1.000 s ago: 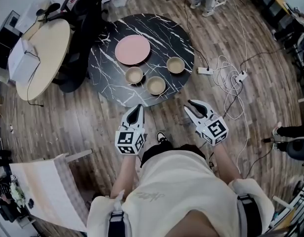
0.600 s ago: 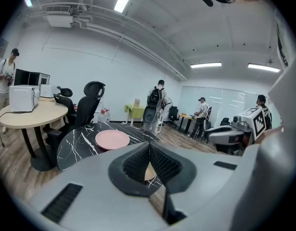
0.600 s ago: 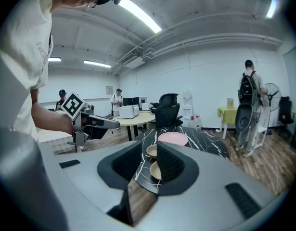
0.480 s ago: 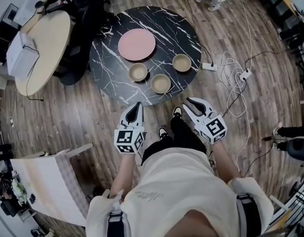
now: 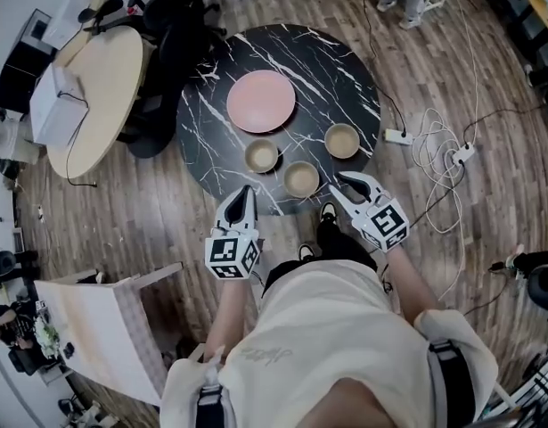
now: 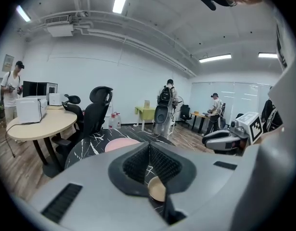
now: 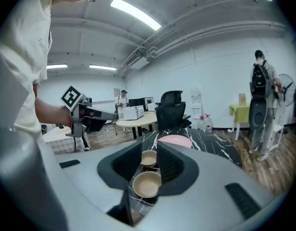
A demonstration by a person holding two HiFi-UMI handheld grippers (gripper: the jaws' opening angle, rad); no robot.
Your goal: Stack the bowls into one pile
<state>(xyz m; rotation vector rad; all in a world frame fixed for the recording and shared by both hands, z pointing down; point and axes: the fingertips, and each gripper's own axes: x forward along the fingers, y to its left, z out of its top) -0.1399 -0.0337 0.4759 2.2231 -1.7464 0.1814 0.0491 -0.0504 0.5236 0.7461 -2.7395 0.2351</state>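
**Three bowls on the desk, none stacked yet**

Head view: you're standing at the near edge of a round black marble desk (image 5: 327,69). Nothing's piled so far. The left bowl (image 5: 262,156), middle bowl (image 5: 302,178) and right bowl (image 5: 342,140) each sit on their own, apart from one another, in a loose row across the near half. A pink plate (image 5: 260,102) lies just behind the left one. Your left gripper (image 5: 246,191) hangs over the near rim, and from up here it reads as a single closed point. Your right gripper (image 5: 339,182) sits just beside the middle bowl with its two jaws visibly spread. Off to the left there's a beige table (image 5: 95,87) and a black office chair (image 5: 171,52). Cables (image 5: 434,141) trail across the wood floor on the right.

Left gripper view: the jaws meet at the tips and hold nothing. One of the bowls peeks through the slit below them, but you can't tell which.

Right gripper view: the jaws are parted and empty. The middle bowl lies on the desk in the gap between them, with the left bowl farther back and the plate beyond that.
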